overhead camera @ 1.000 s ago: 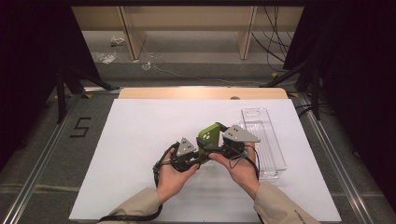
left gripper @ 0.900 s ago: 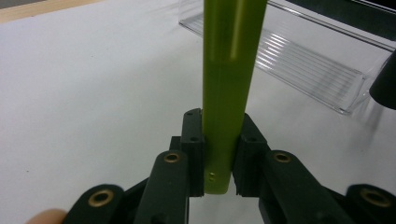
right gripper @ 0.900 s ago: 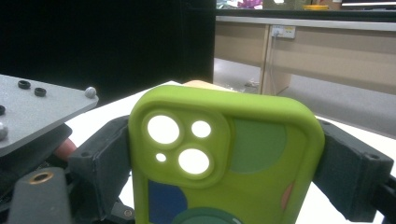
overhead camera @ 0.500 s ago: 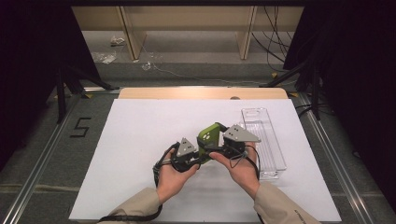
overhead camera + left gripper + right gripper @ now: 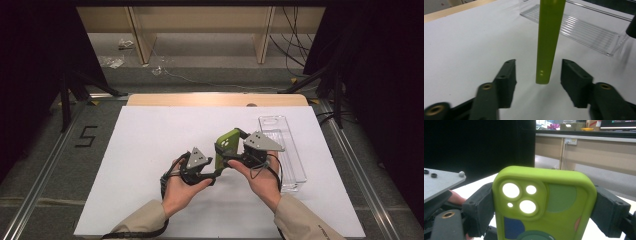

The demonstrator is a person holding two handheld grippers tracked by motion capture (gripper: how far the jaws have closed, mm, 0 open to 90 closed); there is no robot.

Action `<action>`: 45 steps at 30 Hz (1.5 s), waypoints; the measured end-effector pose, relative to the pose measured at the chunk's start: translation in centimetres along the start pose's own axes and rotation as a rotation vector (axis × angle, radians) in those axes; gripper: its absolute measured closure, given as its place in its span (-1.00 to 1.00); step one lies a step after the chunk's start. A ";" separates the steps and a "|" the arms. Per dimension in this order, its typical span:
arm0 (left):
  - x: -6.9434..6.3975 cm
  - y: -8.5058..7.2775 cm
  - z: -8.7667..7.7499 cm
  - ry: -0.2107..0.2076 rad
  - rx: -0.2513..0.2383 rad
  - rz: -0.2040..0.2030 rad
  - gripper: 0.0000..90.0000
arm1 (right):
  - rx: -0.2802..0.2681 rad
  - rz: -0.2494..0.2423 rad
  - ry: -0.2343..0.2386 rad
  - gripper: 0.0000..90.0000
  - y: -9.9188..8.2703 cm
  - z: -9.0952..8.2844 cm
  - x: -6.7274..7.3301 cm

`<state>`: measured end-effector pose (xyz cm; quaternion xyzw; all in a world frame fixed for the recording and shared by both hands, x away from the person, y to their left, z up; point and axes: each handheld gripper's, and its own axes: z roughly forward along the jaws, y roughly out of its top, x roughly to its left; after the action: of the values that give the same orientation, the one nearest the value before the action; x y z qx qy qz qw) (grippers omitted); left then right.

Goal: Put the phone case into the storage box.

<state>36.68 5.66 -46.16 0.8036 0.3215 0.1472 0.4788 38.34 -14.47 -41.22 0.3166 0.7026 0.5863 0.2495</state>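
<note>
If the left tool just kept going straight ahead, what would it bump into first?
Probably the green phone case. Its thin edge hangs between the left tool's open jaws, which have just been opening, with gaps on both sides. Beyond it lies the clear plastic tray.

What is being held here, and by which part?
The right gripper clamps the green phone case across its two long sides. The left gripper has just opened around its edge, not touching.

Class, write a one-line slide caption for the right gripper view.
Right gripper clamps a green phone case by its two sides, camera cutouts facing the lens.
</note>
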 end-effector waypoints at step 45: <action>6.5 -3.4 -7.4 -0.061 -0.004 0.073 -1.00 | -0.045 0.019 -0.080 -0.63 2.2 -2.1 -2.9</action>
<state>36.28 16.05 -45.87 0.8178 0.2771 0.1408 0.4844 39.11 -17.77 -38.76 0.3409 0.6757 0.5911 0.2789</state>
